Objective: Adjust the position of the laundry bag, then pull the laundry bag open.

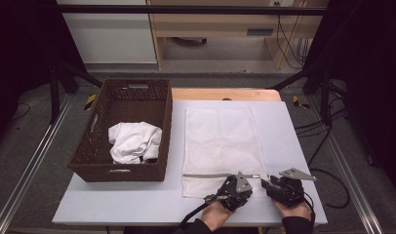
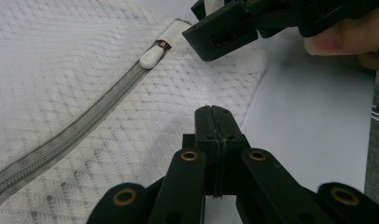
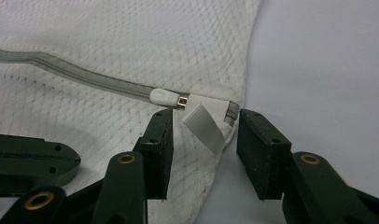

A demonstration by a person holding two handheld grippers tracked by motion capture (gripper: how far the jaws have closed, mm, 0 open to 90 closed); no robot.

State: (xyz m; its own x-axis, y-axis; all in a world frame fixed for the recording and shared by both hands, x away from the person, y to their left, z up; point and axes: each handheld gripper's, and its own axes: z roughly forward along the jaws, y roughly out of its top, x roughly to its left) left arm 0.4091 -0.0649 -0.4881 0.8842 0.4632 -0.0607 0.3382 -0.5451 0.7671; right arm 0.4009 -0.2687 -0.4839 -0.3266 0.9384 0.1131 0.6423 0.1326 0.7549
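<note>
Pressed shut on nothing, the left gripper (image 2: 214,114) rests on the mesh laundry bag (image 1: 220,141). Ahead, the right gripper (image 3: 204,140) jaws stand released around the white tab beside the zipper pull (image 3: 160,96); zipper remains closed, unzipping not begun.

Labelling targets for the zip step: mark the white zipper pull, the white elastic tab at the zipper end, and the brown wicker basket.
white zipper pull (image 3: 160,96), right gripper view, middle of its rounded body
white elastic tab (image 3: 204,127), right gripper view, middle of the strip
brown wicker basket (image 1: 119,172), high view, near wall
</note>
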